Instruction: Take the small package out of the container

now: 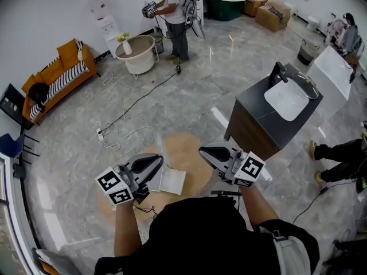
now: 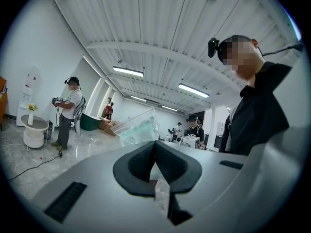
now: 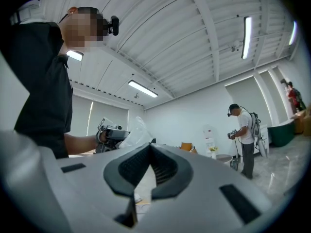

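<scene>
Head view: looking steeply down on a round wooden desk (image 1: 192, 148). The left tool (image 1: 156, 162) and the right tool (image 1: 203, 150) are held over it, their tips turned toward each other and near but apart. A clear container (image 1: 171, 181) sits at the left tool's tip, just above the desk. The package cannot be made out from here.

Left gripper view: the dark jaws are pressed together at their tips. The container rises directly beyond them, tilted against the room behind. This suggests the left tool is clenched on its edge, though the contact point itself is hidden by the jaws. Something pale green shows through the clear wall, probably the package (image 2: 142, 134), not yet taken out. Tilting the container this way likely turns its opening toward the other tool.

Right gripper view: the right tool's jaws are closed on each other, with nothing between them. They point across at the left tool and the clear plastic in front of it. The right tool seems to be lined up to reach in, and it would have to open first.
</scene>
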{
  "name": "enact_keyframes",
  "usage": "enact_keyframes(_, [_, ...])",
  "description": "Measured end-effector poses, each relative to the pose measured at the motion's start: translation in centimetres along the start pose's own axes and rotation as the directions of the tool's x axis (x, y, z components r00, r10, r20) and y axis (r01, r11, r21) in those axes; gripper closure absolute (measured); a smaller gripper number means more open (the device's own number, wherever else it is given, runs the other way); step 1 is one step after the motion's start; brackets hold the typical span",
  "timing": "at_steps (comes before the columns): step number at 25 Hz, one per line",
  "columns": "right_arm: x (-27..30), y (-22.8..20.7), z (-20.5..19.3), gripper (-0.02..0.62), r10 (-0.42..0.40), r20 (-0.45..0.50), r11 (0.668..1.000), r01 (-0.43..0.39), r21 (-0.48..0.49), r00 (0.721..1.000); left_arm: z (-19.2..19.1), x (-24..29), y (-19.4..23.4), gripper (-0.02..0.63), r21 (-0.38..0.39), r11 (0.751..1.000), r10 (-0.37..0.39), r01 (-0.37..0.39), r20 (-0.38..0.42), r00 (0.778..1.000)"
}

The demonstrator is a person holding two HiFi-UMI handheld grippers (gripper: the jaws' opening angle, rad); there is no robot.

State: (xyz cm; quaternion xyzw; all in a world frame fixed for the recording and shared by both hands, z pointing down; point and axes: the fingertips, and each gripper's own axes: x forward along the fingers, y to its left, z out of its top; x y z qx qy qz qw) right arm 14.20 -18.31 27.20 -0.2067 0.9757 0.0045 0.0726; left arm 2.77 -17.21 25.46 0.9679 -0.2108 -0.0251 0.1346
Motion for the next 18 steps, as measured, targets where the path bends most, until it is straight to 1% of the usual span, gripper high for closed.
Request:
enact_keyframes(5, [-0.6, 0.3, 0.1, 0.584, 0.029, -0.008, 1.000, -0.029, -0.010, 1.000, -0.6, 0.7, -0.3, 0.589, -0.012, 1.000, -0.005, 0.005, 0.007, 1.000])
enact_keyframes(10, [-1.5, -0.1, -0.4, 0.584, 0.018, -0.027, 1.000, -0.018, -0.017, 0.999, -1.5, 1.9, -0.6, 0.589, -0.016, 1.000, -0.018, 0.018, -0.006, 1.000])
enact_keyframes(18, [-1.5, 0.4, 0.6, 0.584, 0.034, -0.003, 0.999, -0.034, 0.002, 0.999, -1.6, 2.4, -0.7, 0.589, -0.029, 0.999, -0.035, 0.035, -0.002, 0.999])
